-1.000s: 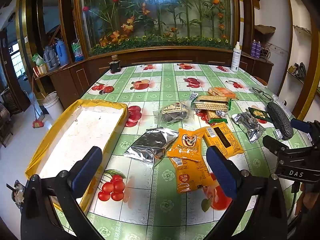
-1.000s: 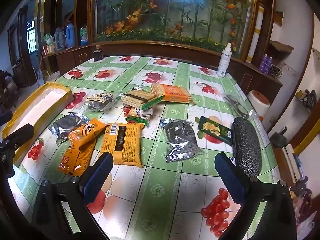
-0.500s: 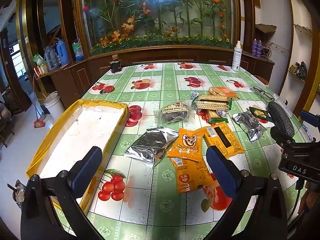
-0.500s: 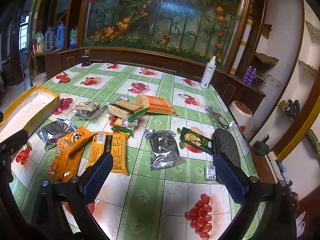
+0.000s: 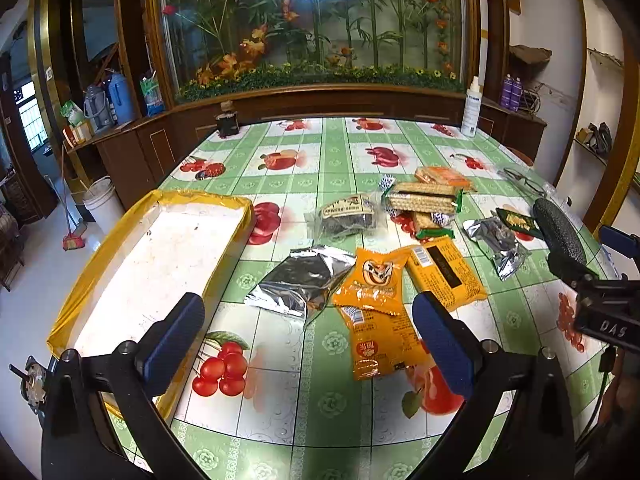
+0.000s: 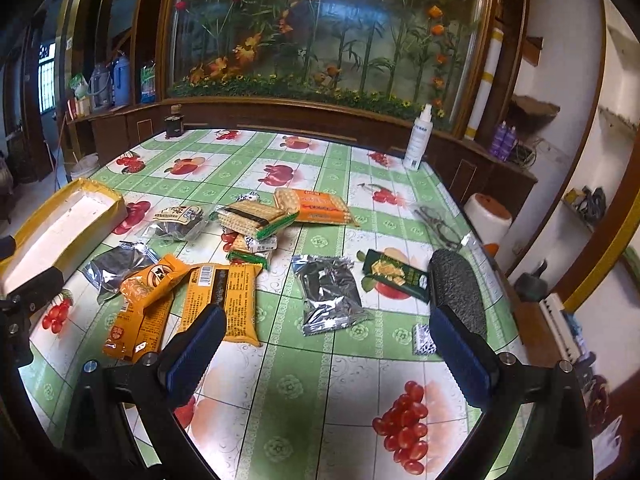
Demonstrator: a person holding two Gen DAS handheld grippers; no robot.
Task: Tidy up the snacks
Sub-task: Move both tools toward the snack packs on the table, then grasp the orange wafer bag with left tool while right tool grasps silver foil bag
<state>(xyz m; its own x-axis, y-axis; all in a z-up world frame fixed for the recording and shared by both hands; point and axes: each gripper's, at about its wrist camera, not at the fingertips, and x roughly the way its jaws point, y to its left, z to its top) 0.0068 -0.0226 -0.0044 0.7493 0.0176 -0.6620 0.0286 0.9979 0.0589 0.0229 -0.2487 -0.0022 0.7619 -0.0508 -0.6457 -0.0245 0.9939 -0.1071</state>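
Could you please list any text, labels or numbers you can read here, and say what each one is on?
"DAS": white letters on the black body of the right tool.
Orange snack packets: printing and barcodes, too small to read.
Clear snack bag: label blurred.
White spray bottle: label illegible.

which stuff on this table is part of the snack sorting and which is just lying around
Part of the job:
yellow-edged tray
silver packets
orange packets
cracker packs
dark green bar

Just lying about:
spray bottle
scissors
black textured case
dark jar
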